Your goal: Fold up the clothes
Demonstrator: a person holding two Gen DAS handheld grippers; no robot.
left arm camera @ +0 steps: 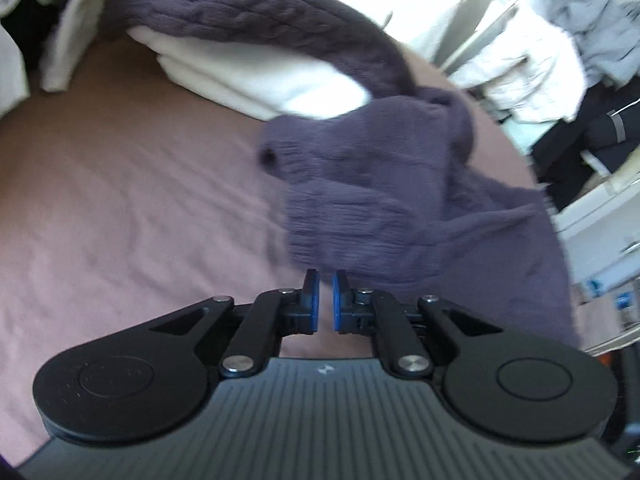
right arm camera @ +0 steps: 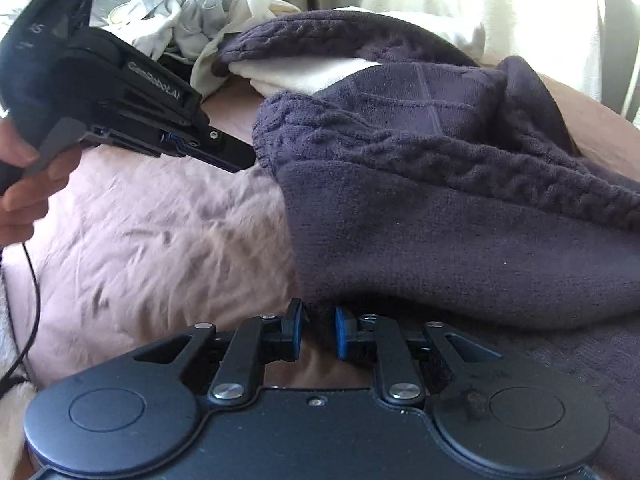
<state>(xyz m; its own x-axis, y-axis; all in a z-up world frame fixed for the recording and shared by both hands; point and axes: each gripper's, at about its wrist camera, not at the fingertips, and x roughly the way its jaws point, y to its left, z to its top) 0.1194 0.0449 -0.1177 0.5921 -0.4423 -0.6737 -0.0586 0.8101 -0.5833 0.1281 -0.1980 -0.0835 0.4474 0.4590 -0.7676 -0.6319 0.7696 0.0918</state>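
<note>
One garment was in hand, and by the look of it the folding had barely begun. Largest in view was the bed [right arm camera: 132, 248], its pink sheet wrinkled and mostly bare. On the sheet lay the sweater [right arm camera: 460, 224], a dark purple knit, still bunched: one sleeve ran up and over the white stack [left arm camera: 256, 76] of folded cloth behind the sweater, and a cuff was doubled back on the body. No neat fold showed anywhere on it, so I judged nearly all the work remained. Beyond the sweater, loose pale clothes [right arm camera: 188, 20] lay in a heap, apparently still waiting.

At the sweater's near hem sat the right gripper [right arm camera: 318, 332], its jaws narrowed with what looked like the hem edge between them; whether the pads pressed on it I could not tell. Just short of the sweater's cuff hung the left gripper [left arm camera: 322, 300], closed and holding nothing.
</note>
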